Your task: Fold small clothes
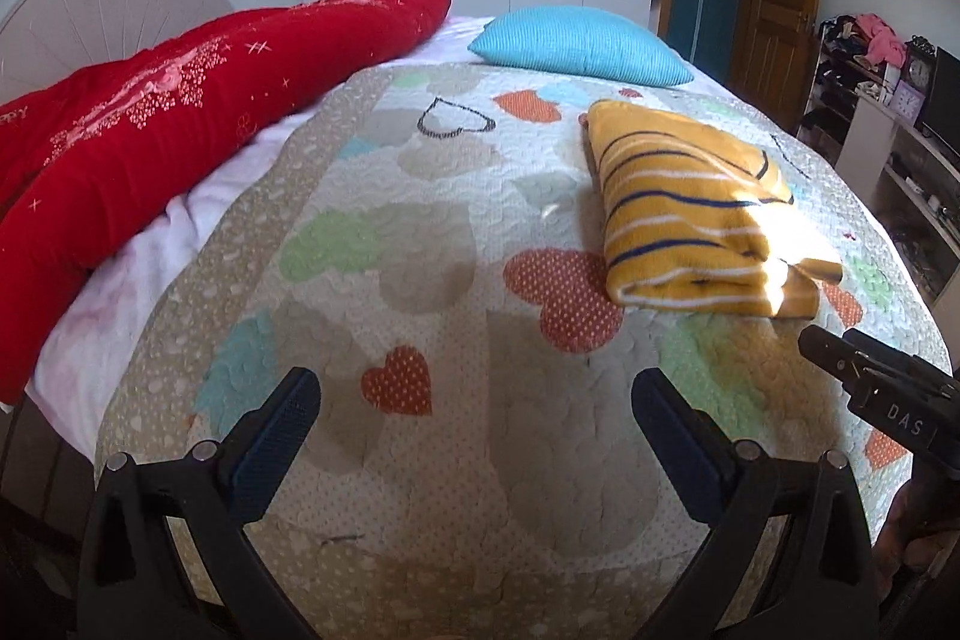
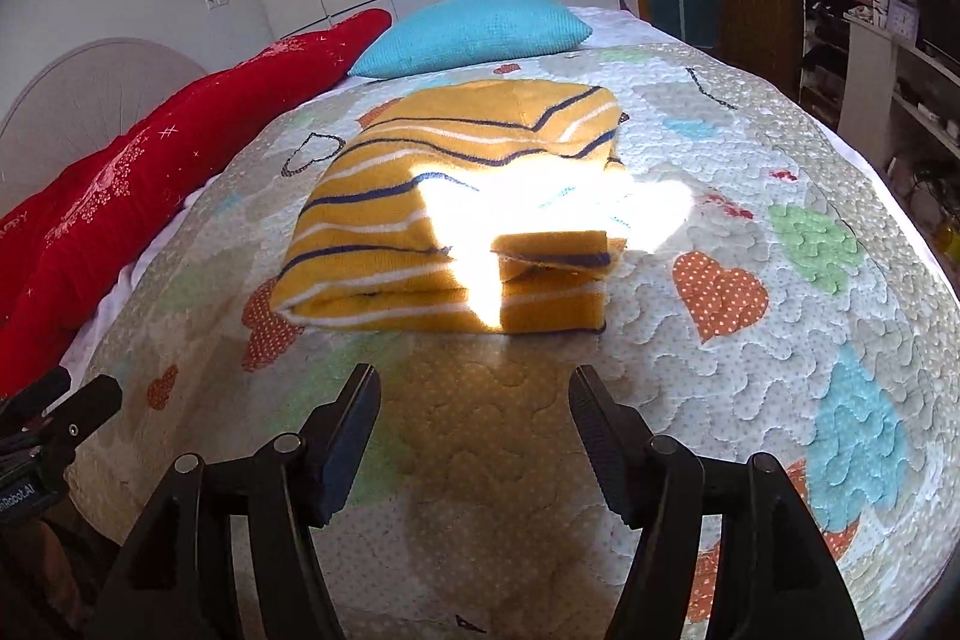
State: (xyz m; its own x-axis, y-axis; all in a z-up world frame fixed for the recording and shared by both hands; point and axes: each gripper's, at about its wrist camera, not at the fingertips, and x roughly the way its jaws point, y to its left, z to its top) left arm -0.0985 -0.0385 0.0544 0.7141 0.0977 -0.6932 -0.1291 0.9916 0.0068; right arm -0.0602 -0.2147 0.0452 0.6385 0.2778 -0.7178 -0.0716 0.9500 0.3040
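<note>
Black jaws of the right gripper (image 2: 474, 436) stand wide apart over bare quilt (image 2: 750, 370), nothing between them. Just beyond lies the folded yellow striped garment (image 2: 432, 220), stacked in layers, its raw edges and a small tucked flap facing this camera, a patch of sunlight burning across its middle. Past the garment sits a blue pillow (image 2: 474, 31); to the garment's left runs a long red cushion (image 2: 150, 172).

Over to the left wrist view: the left gripper (image 1: 474, 418) is spread wide too and grips nothing, and the garment (image 1: 690, 208) lies up and to the right of it, well clear. Only here does the right gripper's tip (image 1: 840, 358) show, just short of the garment's near corner.
</note>
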